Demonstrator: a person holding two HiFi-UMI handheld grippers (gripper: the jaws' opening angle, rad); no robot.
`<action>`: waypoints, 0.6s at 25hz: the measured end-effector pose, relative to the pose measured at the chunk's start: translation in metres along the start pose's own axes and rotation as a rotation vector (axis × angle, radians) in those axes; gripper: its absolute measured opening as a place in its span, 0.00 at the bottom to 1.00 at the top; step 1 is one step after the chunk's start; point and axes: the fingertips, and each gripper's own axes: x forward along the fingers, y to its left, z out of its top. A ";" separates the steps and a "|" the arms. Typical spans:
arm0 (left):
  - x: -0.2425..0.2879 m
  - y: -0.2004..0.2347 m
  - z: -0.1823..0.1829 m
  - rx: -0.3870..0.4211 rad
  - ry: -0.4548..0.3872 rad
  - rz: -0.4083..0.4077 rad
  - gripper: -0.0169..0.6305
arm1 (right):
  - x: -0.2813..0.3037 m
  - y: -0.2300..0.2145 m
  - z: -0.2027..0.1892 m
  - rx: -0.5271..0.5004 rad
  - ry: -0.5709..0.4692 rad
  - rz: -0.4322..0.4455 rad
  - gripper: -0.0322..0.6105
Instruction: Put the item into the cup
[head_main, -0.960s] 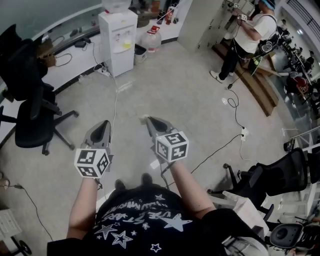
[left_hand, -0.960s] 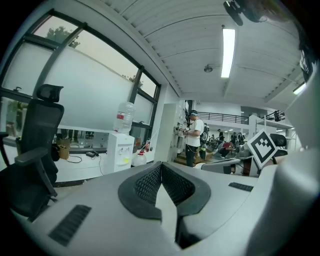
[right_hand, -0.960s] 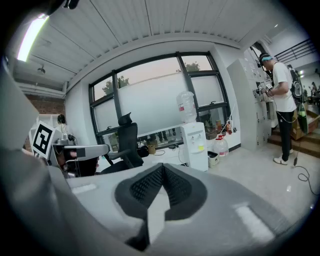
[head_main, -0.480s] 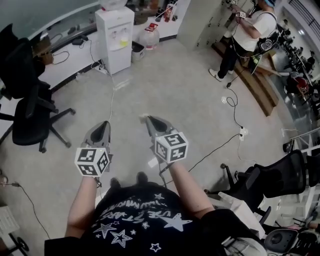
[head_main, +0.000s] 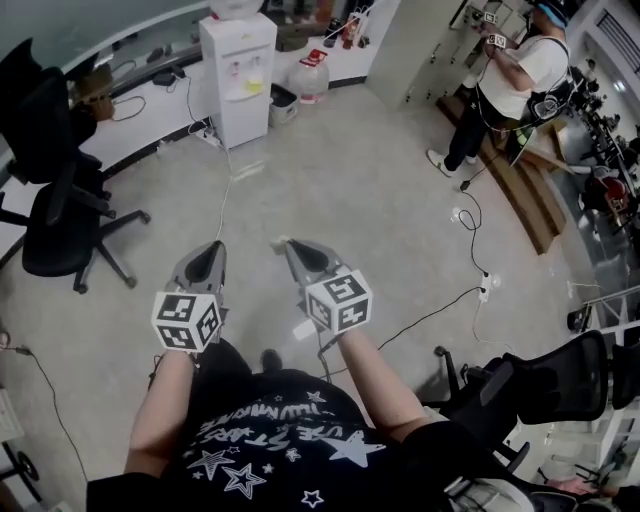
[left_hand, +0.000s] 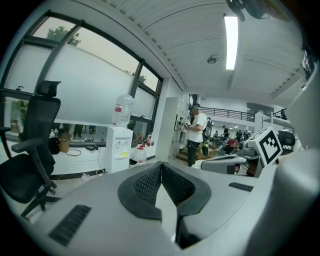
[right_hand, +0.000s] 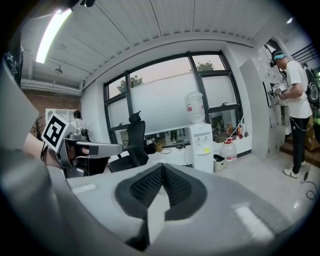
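No cup and no item show in any view. I hold both grippers out at waist height above a bare grey floor. My left gripper (head_main: 212, 250) points forward with its jaws pressed together and nothing between them; in the left gripper view its black ribbed pads (left_hand: 161, 167) meet at the tips. My right gripper (head_main: 283, 243) is level with it, a hand's width to the right, also shut and empty, with its pads (right_hand: 162, 170) touching.
A white water dispenser (head_main: 237, 72) with a spare bottle (head_main: 310, 78) stands ahead by a counter. A black office chair (head_main: 55, 190) is at the left, another (head_main: 545, 375) at the lower right. Cables (head_main: 440, 310) trail across the floor. A person (head_main: 505, 85) stands far right.
The view has shifted slightly as I step forward; the dispenser and left chair sit a little lower in frame. Both grippers keep their pose and stay shut.
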 end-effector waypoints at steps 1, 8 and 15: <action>0.003 -0.004 -0.002 0.006 0.009 -0.001 0.04 | 0.001 -0.003 -0.002 0.012 0.005 0.005 0.05; 0.027 0.004 -0.007 0.003 0.037 0.007 0.04 | 0.018 -0.023 -0.010 0.032 0.039 0.034 0.05; 0.072 0.037 0.002 -0.033 0.042 0.013 0.04 | 0.052 -0.055 -0.004 0.051 0.058 0.027 0.05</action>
